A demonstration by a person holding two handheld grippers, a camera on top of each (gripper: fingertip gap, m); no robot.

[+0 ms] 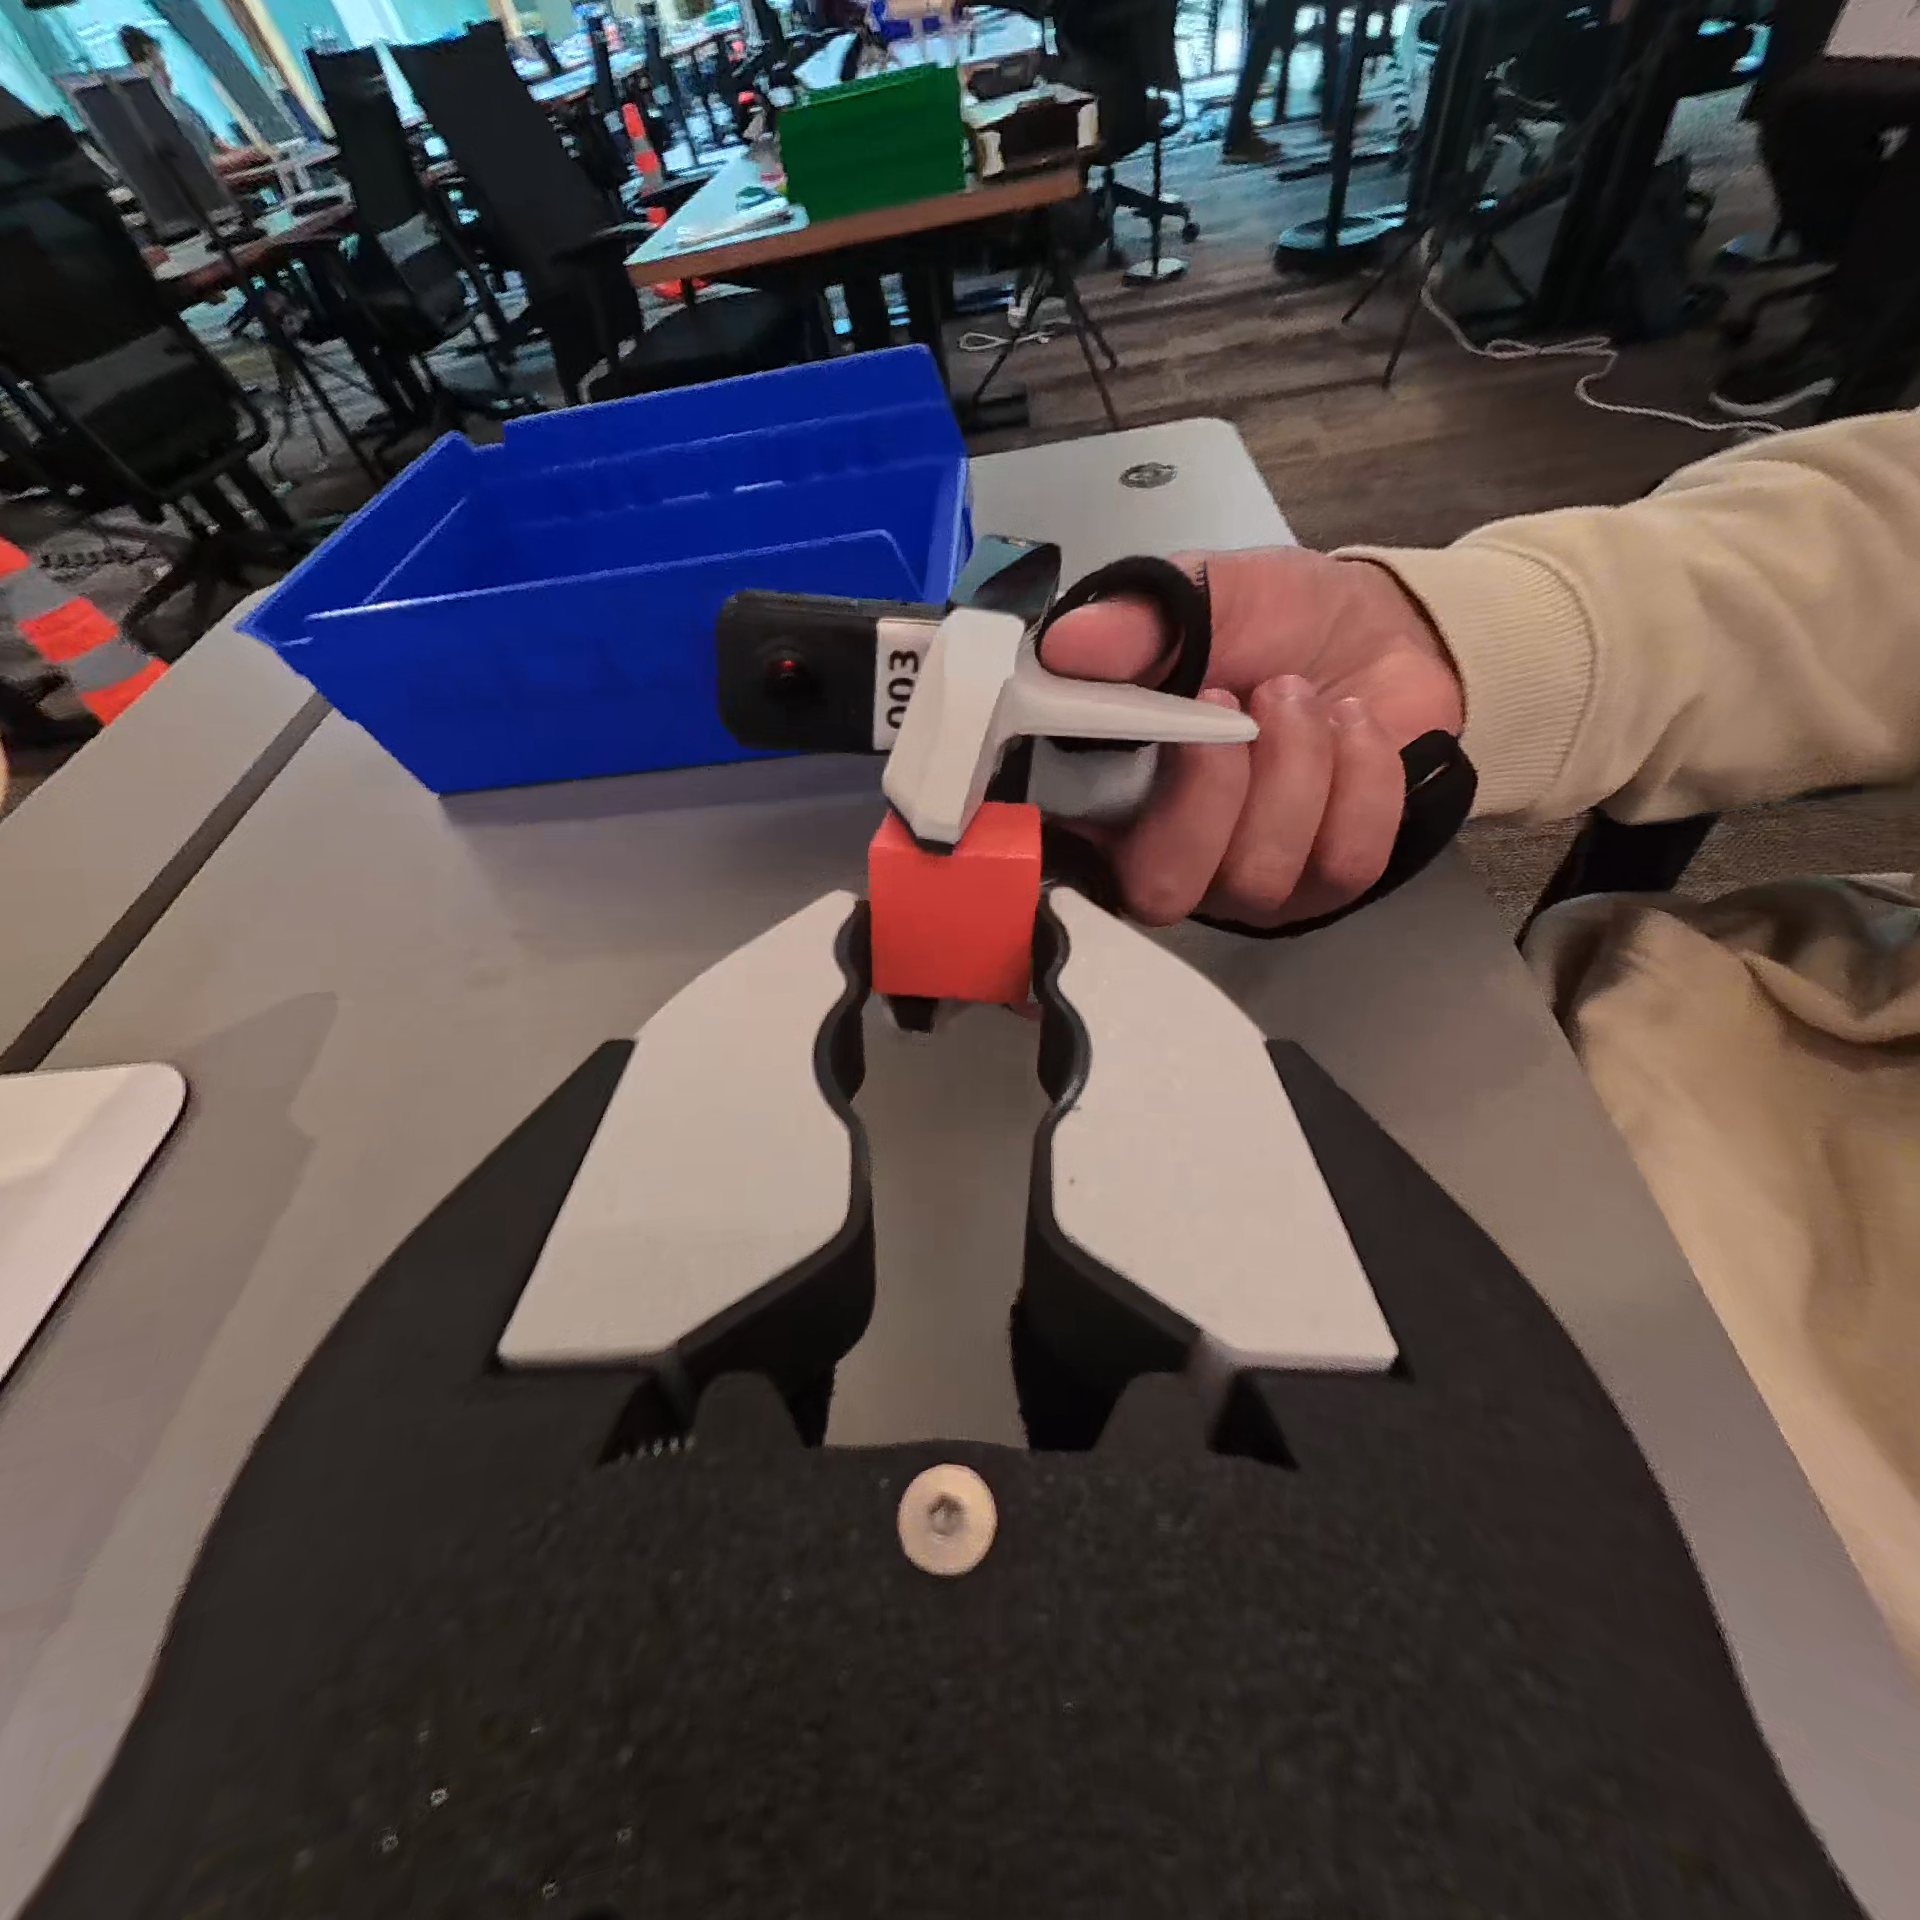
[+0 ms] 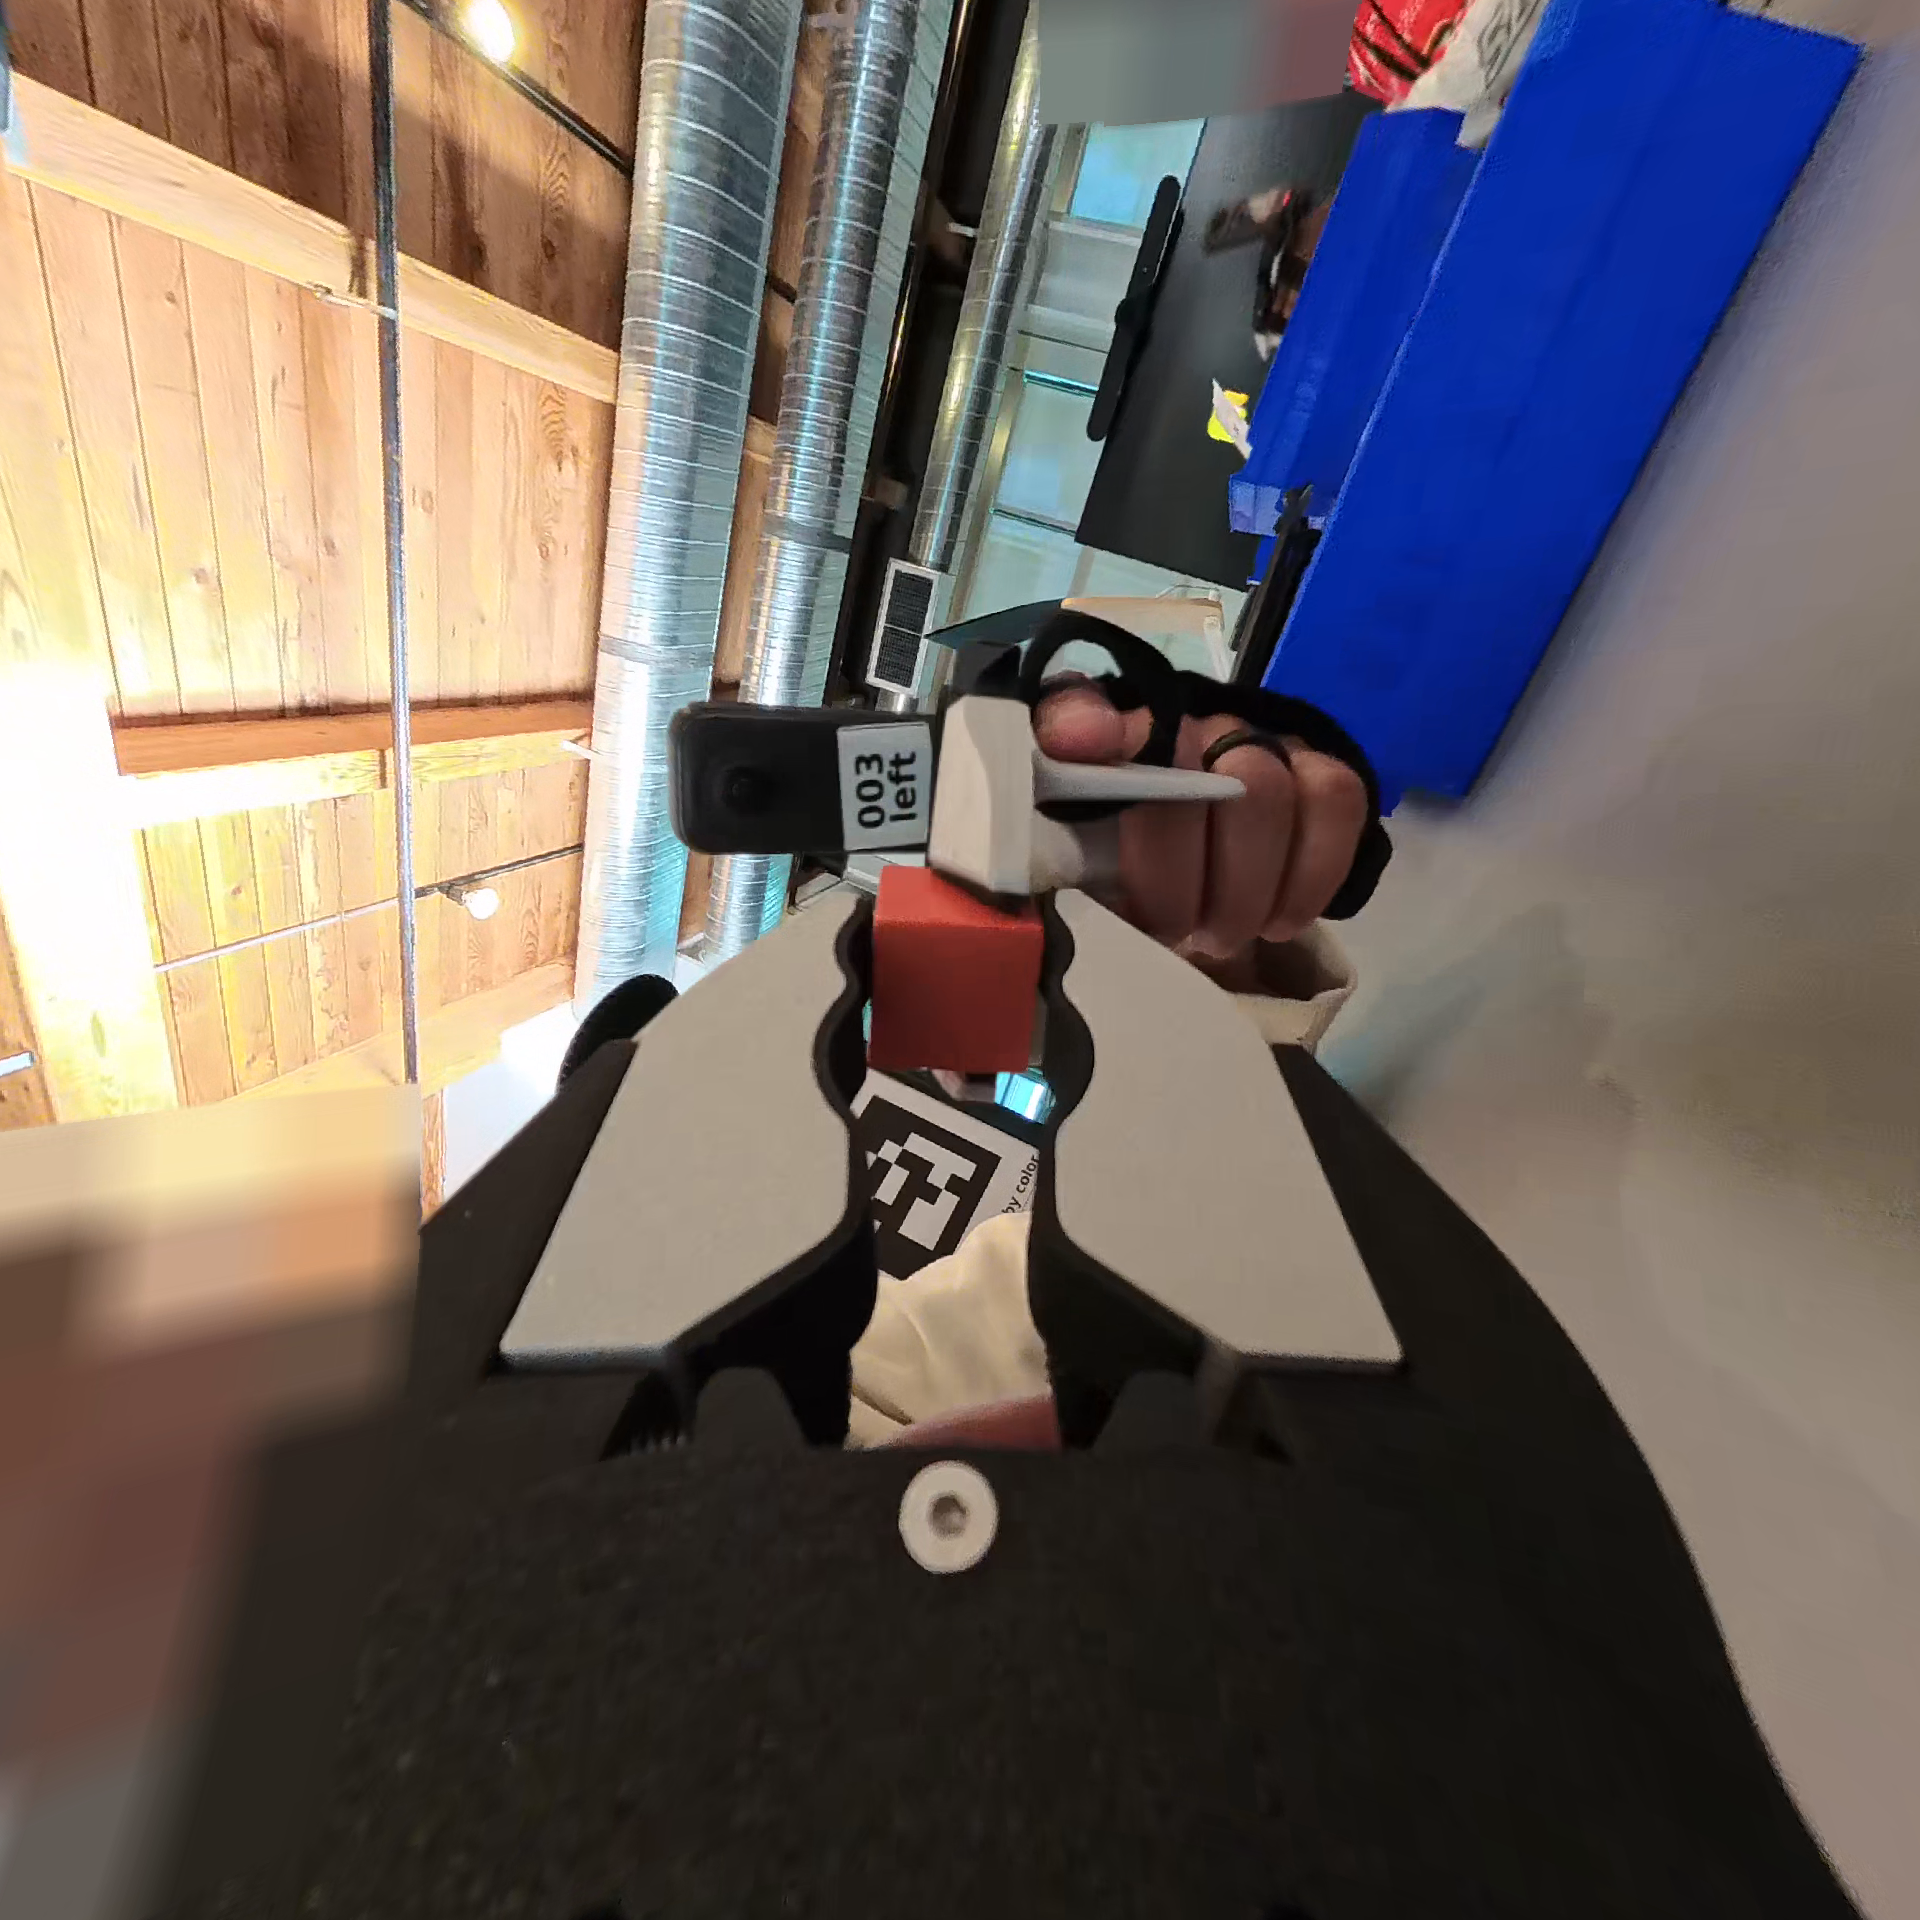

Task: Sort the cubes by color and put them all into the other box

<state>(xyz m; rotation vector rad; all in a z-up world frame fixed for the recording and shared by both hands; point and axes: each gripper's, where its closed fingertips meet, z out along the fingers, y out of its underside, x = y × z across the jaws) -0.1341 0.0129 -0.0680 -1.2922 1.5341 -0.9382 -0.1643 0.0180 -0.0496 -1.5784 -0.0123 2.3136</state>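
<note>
A red cube is held above the grey table, gripped by both grippers at once. My left gripper is shut on the cube's left and right sides. The right gripper's fingers clamp the cube from top and bottom, held by a hand in a cream sleeve. In the right wrist view, which is turned sideways, my right gripper is shut on the same red cube, and the left gripper's fingers press on it from across. A blue box stands just behind; its inside looks bare from here.
A white pad lies at the table's left edge. Blue boxes stand on the table in the right wrist view. A card with a black-and-white marker shows behind the cube. Chairs and desks fill the room beyond. My two grippers' fingertips are within a few centimetres of each other.
</note>
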